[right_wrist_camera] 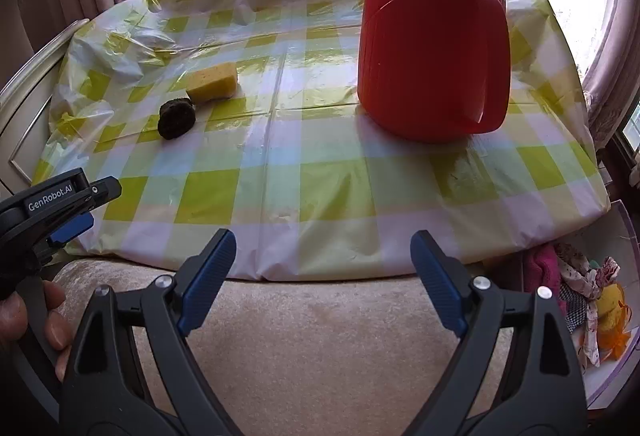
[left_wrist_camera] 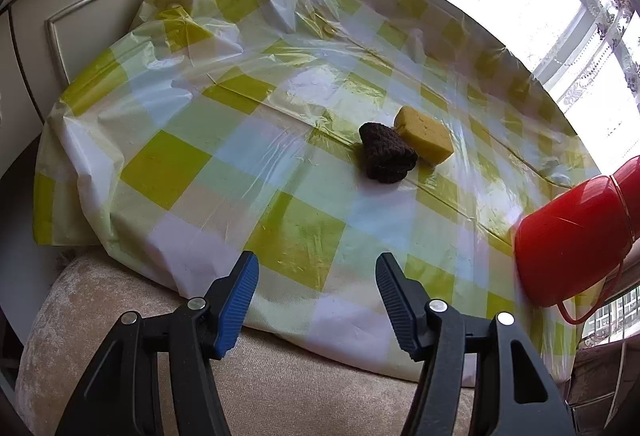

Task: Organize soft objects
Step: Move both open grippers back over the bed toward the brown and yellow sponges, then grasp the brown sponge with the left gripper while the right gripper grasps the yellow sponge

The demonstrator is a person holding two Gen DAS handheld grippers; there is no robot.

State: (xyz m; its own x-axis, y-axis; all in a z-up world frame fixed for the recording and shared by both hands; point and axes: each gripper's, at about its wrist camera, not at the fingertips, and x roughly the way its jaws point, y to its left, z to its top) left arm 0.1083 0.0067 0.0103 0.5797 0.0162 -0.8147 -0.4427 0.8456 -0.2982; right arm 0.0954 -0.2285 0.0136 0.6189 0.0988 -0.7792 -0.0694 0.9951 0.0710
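Resting on a green-checked plastic tablecloth [left_wrist_camera: 168, 172], a yellow sponge [left_wrist_camera: 425, 137] touches a dark brown knitted cloth [left_wrist_camera: 385, 153] at mid-table. Left gripper [left_wrist_camera: 317, 282] and right gripper [right_wrist_camera: 323, 259] hang over a beige cushion [right_wrist_camera: 320, 336] at the near edge, fingers spread apart, holding nothing. A red plastic jug [right_wrist_camera: 434, 40] stands to the right, well apart from the sponge.

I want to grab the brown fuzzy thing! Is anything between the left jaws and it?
No, only bare checkered tablecloth lies between the left gripper and the brown fuzzy thing, as the left wrist view shows.
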